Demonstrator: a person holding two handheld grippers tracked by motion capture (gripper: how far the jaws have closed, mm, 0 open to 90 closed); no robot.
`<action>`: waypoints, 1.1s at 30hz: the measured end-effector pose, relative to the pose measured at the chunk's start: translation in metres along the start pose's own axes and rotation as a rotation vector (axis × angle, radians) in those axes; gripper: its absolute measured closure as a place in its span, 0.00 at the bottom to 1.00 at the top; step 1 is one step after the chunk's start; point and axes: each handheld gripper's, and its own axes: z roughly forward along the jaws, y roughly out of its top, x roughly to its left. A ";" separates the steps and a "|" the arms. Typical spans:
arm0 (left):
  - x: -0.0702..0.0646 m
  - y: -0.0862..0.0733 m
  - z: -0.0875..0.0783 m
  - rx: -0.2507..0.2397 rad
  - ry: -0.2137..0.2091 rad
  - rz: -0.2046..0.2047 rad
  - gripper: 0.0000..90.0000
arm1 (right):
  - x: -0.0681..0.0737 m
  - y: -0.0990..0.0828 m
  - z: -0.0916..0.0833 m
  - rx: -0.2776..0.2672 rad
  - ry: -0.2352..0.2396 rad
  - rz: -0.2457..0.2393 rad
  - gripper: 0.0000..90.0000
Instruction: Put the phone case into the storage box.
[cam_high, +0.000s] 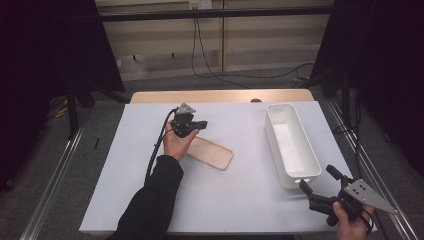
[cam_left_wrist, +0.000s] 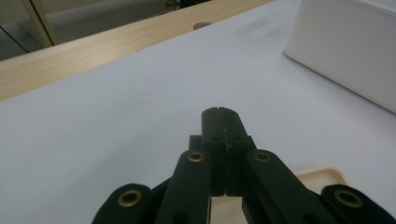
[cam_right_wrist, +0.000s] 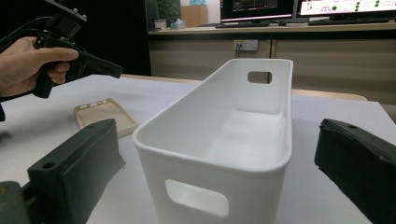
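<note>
In the high view the hand (cam_high: 176, 142) and the left gripper (cam_high: 199, 124) cover one end of the beige phone case (cam_high: 212, 154). In the left gripper view that case (cam_left_wrist: 322, 175) peeks out as a corner and a sliver behind the black jaws, and the white bin (cam_left_wrist: 345, 46) is cut off by the top and right edges. In the right gripper view the bin's (cam_right_wrist: 233, 154) bottom runs below the frame, both jaws are cropped at the edges, and the screens at the back are too small to read. The right gripper's (cam_high: 320, 182) hand (cam_high: 352, 225) is cut by the high view's bottom edge.
</note>
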 end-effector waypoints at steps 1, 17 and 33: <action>0.001 0.000 0.000 0.006 -0.005 -0.011 1.00 | 0.000 0.000 0.000 0.000 0.000 0.000 0.00; 0.005 -0.001 0.014 0.163 0.029 -0.009 1.00 | 0.000 0.000 0.000 0.002 0.003 0.000 0.00; 0.013 -0.010 0.028 0.283 0.066 0.000 1.00 | -0.001 0.000 0.000 0.002 0.002 0.003 0.00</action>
